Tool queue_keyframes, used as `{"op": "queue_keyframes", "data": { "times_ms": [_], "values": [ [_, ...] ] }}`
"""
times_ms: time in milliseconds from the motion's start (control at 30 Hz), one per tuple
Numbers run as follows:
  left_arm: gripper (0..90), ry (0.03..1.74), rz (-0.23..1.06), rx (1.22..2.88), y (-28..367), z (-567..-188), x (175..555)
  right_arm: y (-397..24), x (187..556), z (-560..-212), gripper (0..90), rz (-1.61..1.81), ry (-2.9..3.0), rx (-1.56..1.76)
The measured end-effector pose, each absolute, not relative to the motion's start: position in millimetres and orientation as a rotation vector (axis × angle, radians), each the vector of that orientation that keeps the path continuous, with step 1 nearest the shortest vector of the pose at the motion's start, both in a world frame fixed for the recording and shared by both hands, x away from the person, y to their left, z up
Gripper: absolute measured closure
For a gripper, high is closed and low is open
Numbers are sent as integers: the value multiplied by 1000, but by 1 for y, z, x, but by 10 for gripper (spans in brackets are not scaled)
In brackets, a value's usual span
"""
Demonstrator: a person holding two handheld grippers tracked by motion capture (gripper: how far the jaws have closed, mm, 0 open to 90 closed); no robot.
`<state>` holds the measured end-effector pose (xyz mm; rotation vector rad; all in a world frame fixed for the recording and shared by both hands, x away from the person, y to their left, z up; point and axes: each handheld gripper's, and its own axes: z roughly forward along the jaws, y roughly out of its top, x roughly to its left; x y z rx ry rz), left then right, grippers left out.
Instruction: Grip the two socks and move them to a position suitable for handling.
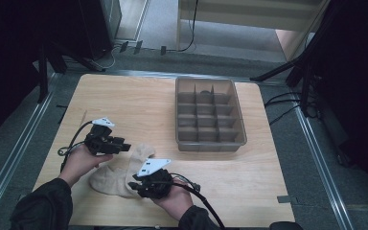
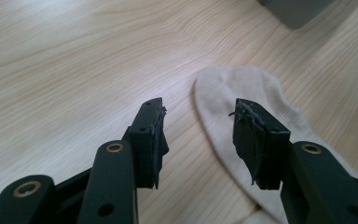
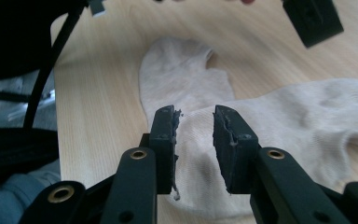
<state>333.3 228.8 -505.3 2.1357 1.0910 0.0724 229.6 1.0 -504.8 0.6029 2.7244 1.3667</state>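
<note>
Beige cotton socks (image 1: 117, 175) lie lower left on the wooden table (image 1: 268, 158); left gripper (image 2: 198, 122) and right gripper (image 3: 195, 122) hover open, gripping nothing; next, pinch an edge and lift toward the grey divided bin (image 1: 210, 115)

Beige socks (image 1: 120, 175) – limp, flat, overlapping, on the wooden table's near edge, left of centre

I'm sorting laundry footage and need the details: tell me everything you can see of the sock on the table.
The sock is pale beige, of a fine knit fabric, limp and lying flat on the light wooden table near its front edge, left of the grey divided bin. There may be two socks overlapping; a rounded end points toward the bin. The left gripper has open jaws over that end's edge, and the right gripper has open jaws over the middle. Neither clamps the fabric.
</note>
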Motion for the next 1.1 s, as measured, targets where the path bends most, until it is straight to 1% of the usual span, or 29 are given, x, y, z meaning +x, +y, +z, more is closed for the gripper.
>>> {"op": "queue_keyframes", "data": {
  "times_ms": [167,333,567,700,833,867,933,1000,1033,1100],
  "values": [
    [525,1036,63,2171,209,-515,344,-4,226,-511,667,1350,2713,677],
    [527,1011,74,2216,199,-525,350,-1,223,-529,591,1324,2698,706],
    [539,963,102,2248,192,-532,353,4,220,-545,587,1292,2683,720],
    [569,921,135,2254,192,-534,351,5,218,-550,627,1282,2650,680],
    [660,899,180,2279,191,-534,347,5,215,-553,702,1267,2605,639],
    [699,895,191,2283,191,-534,346,5,215,-553,714,1262,2596,634],
    [775,893,179,2282,192,-534,345,5,214,-553,767,1254,2586,635],
    [830,920,145,2275,193,-534,347,5,215,-553,815,1258,2593,648],
    [849,939,131,2267,194,-534,347,5,215,-552,825,1257,2605,670],
    [861,961,124,2272,195,-533,348,5,217,-549,844,1244,2622,696]
  ]
}}
